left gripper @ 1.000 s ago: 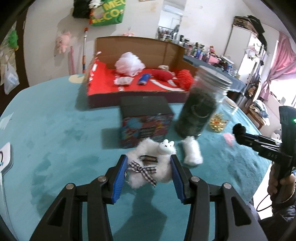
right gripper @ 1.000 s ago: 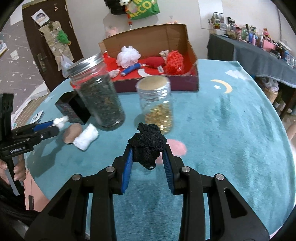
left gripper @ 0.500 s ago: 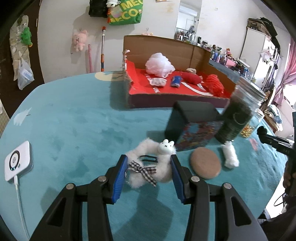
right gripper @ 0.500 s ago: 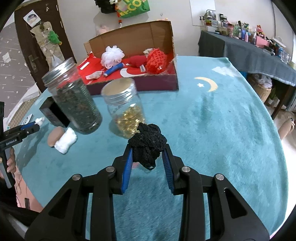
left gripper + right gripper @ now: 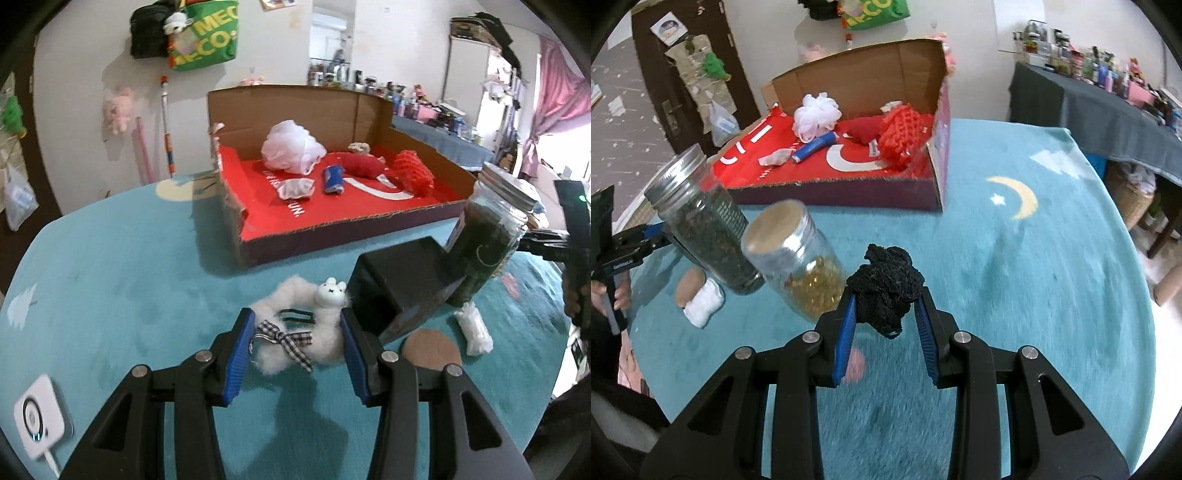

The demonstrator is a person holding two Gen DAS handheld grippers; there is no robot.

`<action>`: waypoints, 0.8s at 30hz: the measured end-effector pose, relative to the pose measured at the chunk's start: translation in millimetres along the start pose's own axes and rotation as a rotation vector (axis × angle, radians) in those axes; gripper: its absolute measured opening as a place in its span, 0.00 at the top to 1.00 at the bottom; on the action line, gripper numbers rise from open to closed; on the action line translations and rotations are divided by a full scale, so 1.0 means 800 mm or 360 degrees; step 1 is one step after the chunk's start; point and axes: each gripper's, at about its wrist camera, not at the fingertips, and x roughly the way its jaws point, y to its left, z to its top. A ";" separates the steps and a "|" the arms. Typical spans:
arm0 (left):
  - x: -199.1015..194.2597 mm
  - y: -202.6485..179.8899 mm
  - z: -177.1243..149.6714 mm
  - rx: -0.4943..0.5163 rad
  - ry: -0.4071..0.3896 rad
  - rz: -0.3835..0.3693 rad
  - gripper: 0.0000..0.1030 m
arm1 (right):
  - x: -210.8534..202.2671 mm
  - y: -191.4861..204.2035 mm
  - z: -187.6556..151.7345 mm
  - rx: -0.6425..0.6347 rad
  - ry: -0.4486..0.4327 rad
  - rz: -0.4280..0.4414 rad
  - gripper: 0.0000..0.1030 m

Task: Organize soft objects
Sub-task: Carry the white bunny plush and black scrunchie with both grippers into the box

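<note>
My left gripper [image 5: 297, 345] is shut on a white fluffy scrunchie [image 5: 295, 328] with a bunny head and a checked bow, held above the teal tablecloth. My right gripper [image 5: 886, 328] is shut on a black mesh scrunchie [image 5: 886, 286], held above the table. An open cardboard box [image 5: 332, 232] with a red lining stands at the far side and holds a white bath pouf [image 5: 291, 147], a red knitted piece [image 5: 412, 173], a red soft roll [image 5: 362, 166] and a blue tube [image 5: 333, 178]. The box also shows in the right wrist view [image 5: 849, 192].
A black box [image 5: 402, 280], a tall jar of dark leaves [image 5: 487, 236], a brown round pad [image 5: 430, 349] and a white cotton roll [image 5: 476, 330] sit right of the left gripper. A jar of gold beads [image 5: 801, 266] stands left of the right gripper. A white device [image 5: 40, 421] lies front left.
Both grippers have moved nearer the cardboard box with their scrunchies still held. In the left view the box looms larger; in the right view the jars have shifted left and closer.
</note>
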 end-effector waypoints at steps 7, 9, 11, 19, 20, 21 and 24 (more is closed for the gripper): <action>0.010 0.009 0.018 0.0078 -0.0009 -0.0080 0.53 | 0.012 -0.006 0.024 -0.0075 0.0004 0.0106 0.70; 0.011 0.008 0.023 0.0120 -0.0013 -0.0086 0.53 | 0.015 -0.009 0.029 -0.0097 0.0006 0.0129 0.70; 0.012 0.008 0.029 0.0136 -0.0017 -0.0101 0.53 | 0.019 -0.011 0.034 -0.0106 0.0011 0.0150 0.70; 0.010 0.016 0.049 0.0123 -0.0036 -0.0236 0.53 | 0.022 -0.021 0.052 -0.0108 -0.0004 0.0305 0.70; 0.009 0.017 0.050 0.0126 -0.0041 -0.0244 0.53 | 0.022 -0.021 0.054 -0.0113 -0.0004 0.0324 0.70; 0.008 0.017 0.054 0.0131 -0.0048 -0.0251 0.53 | 0.022 -0.020 0.056 -0.0120 -0.0004 0.0344 0.70; 0.007 0.014 0.062 0.0146 -0.0057 -0.0264 0.53 | 0.023 -0.016 0.064 -0.0147 0.0002 0.0362 0.70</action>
